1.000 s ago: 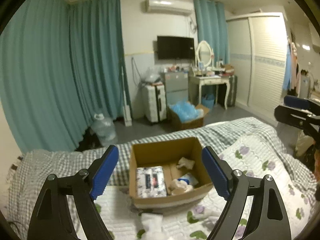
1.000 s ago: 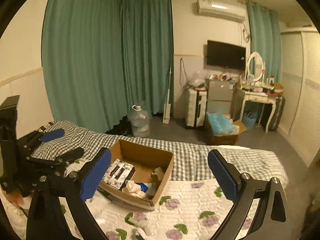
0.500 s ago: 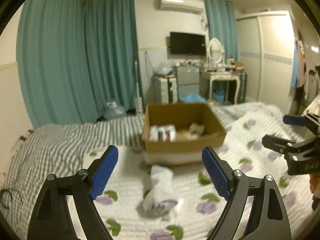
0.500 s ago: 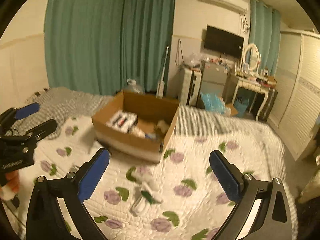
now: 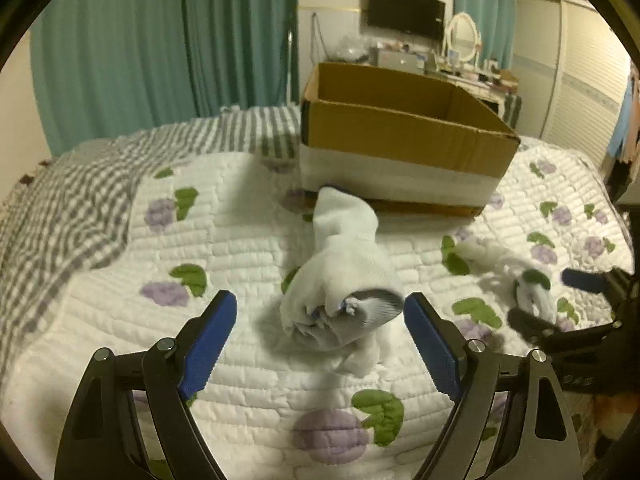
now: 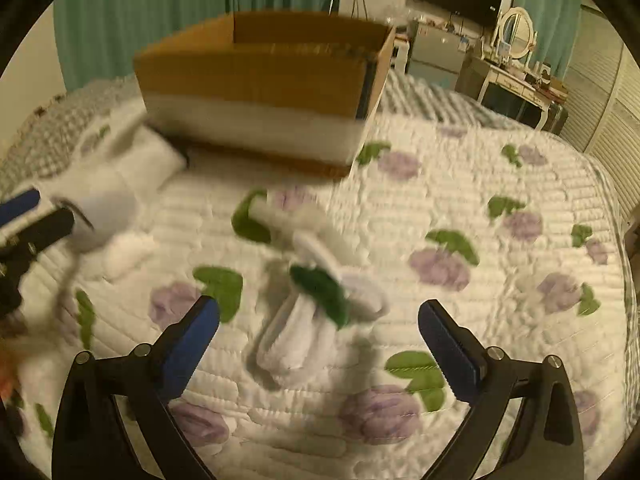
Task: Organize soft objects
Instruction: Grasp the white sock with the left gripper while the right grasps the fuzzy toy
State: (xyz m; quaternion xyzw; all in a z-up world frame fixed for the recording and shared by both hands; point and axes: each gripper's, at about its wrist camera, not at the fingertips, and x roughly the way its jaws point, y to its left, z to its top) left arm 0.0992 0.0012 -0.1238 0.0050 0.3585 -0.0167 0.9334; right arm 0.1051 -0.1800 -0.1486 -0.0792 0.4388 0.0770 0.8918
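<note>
So both grippers are down low over the bed, which has a white quilt (image 5: 224,240) with purple flowers and green leaves on it. The left gripper (image 5: 320,344) has its jaws wide open with nothing between the blue pads (image 5: 208,344), and a rolled-up white and grey sock bundle (image 5: 344,276) sits right in front of it, its near end just about in line with the fingertips but not touching either pad as far as I can see. The far end of that bundle reaches up to the near wall of the cardboard box (image 5: 400,136), which stands on the quilt further back; from this low angle you can't see inside it. The right gripper (image 6: 320,344) is open wide too, holding nothing, and a second sock bundle (image 6: 308,308), white with a dark green patch, lies on the quilt between and just beyond its fingertips, a bit blurry in the right wrist view. In the left wrist view that same bundle shows off to the right, near the other gripper's tips. A grey checked blanket (image 5: 68,200) covers the left side of the bed, teal curtains (image 5: 160,40) hang behind it, and a TV (image 5: 406,10) is on the far wall
</note>
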